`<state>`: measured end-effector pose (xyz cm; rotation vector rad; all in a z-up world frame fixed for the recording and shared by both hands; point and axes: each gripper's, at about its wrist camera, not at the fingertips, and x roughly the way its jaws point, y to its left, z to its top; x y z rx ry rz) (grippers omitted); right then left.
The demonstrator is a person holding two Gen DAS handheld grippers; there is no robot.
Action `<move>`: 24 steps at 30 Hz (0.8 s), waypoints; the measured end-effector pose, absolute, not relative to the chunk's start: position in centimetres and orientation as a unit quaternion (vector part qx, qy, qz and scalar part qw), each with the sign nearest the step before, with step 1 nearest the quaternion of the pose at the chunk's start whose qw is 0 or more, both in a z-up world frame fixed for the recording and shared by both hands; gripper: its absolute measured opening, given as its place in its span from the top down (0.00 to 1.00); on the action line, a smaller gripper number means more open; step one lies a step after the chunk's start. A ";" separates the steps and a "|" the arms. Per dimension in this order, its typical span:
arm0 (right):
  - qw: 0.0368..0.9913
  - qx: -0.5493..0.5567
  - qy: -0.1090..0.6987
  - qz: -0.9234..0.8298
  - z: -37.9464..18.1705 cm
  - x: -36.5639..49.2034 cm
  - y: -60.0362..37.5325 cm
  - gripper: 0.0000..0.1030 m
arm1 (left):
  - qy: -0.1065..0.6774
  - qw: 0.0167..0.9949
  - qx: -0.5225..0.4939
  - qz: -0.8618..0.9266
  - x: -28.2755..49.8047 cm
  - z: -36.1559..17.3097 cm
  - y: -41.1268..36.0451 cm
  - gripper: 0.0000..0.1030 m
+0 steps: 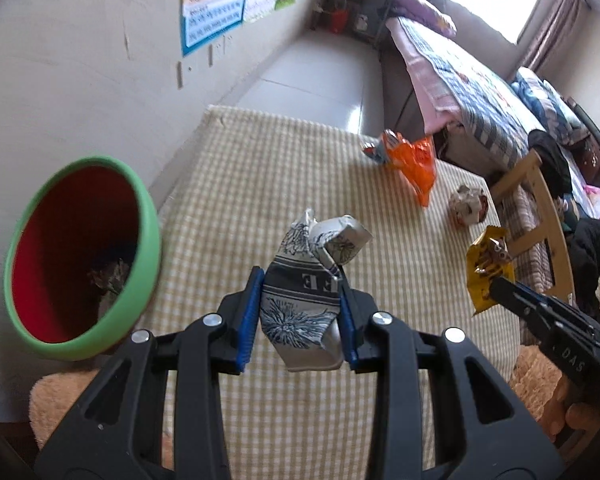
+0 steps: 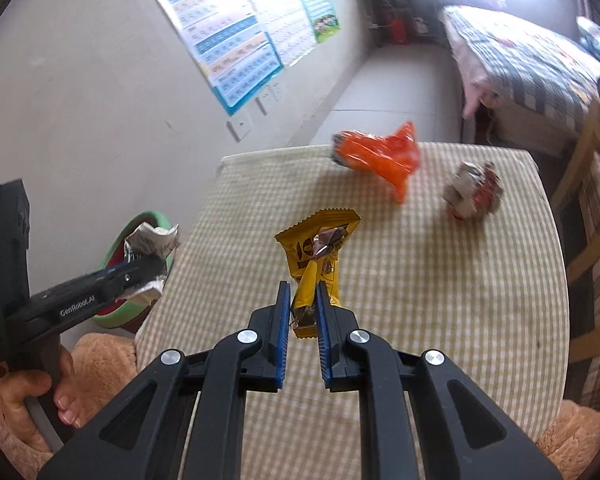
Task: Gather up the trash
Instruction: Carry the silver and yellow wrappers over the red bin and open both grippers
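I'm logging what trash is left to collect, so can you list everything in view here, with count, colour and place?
silver wrapper: 1, silver with dark print, held above the table
yellow wrapper: 1, yellow, held above the table
orange bag: 1, orange, far side of the table
crumpled ball: 1, white and red, far right of the table
bin: 1, green rim, red inside, left of the table, some trash inside
table: 1, beige checked cloth
wooden chair: 1, right of the table
bed: 1, checked cover, beyond the table
wall posters: several, mostly blue
left hand-held gripper: shut on the silver wrapper
right hand-held gripper: shut on the yellow wrapper
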<state>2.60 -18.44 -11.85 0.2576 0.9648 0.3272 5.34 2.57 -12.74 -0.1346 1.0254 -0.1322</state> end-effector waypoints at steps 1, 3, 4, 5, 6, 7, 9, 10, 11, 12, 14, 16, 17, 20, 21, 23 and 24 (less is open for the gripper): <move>0.867 0.116 0.458 0.160 -11.6 2.6 -17.9 0.88 | 0.487 0.869 -0.065 -0.061 5.2 -12.6 2.9 0.68; 0.868 0.104 0.456 0.167 -11.2 2.7 -17.0 0.88 | 0.483 0.872 -0.067 -0.055 4.9 -12.3 3.6 0.68; 0.869 0.099 0.454 0.171 -11.0 2.7 -16.5 0.88 | 0.481 0.872 -0.068 -0.052 4.8 -12.3 4.0 0.68; 0.869 0.095 0.454 0.175 -10.9 2.8 -16.1 0.88 | 0.480 0.873 -0.070 -0.049 4.6 -12.3 4.4 0.68; 0.869 0.092 0.453 0.179 -10.7 2.8 -15.7 0.88 | 0.480 0.873 -0.072 -0.045 4.5 -12.3 4.7 0.68; 0.869 0.088 0.452 0.182 -10.5 2.9 -15.3 0.88 | 0.480 0.873 -0.073 -0.042 4.3 -12.3 5.1 0.68; 0.869 0.081 0.450 0.188 -10.4 2.9 -14.4 0.88 | 0.479 0.874 -0.075 -0.035 4.1 -12.4 5.9 0.68; 0.868 0.077 0.451 0.191 -10.3 2.9 -14.0 0.88 | 0.478 0.874 -0.076 -0.032 3.9 -12.4 6.3 0.68; 0.868 0.073 0.452 0.194 -10.3 2.9 -13.5 0.88 | 0.478 0.875 -0.078 -0.029 3.8 -12.5 6.7 0.68; 0.867 0.069 0.453 0.197 -10.3 3.0 -13.1 0.88 | 0.477 0.875 -0.080 -0.026 3.7 -12.5 7.1 0.68; 0.865 0.063 0.455 0.202 -10.2 3.0 -12.3 0.88 | 0.476 0.875 -0.084 -0.020 3.4 -12.6 7.9 0.68; 0.864 0.057 0.457 0.206 -10.2 3.0 -11.8 0.88 | 0.476 0.875 -0.088 -0.013 3.2 -12.7 8.7 0.68; 0.863 0.054 0.457 0.208 -10.2 2.9 -11.4 0.88 | 0.477 0.874 -0.090 -0.011 3.1 -12.8 9.0 0.68; 0.862 0.046 0.459 0.213 -10.3 2.9 -10.7 0.88 | 0.477 0.874 -0.093 -0.004 2.9 -13.0 10.0 0.68; 0.861 0.044 0.459 0.214 -10.3 2.9 -10.6 0.88 | 0.477 0.874 -0.095 -0.001 2.8 -13.1 10.3 0.68; 0.860 0.040 0.461 0.217 -10.3 2.8 -10.2 0.88 | 0.476 0.874 -0.099 0.004 2.7 -13.1 10.9 0.68; 0.859 0.038 0.461 0.218 -10.4 2.8 -10.0 0.88 | 0.476 0.874 -0.102 0.006 2.6 -13.1 11.1 0.68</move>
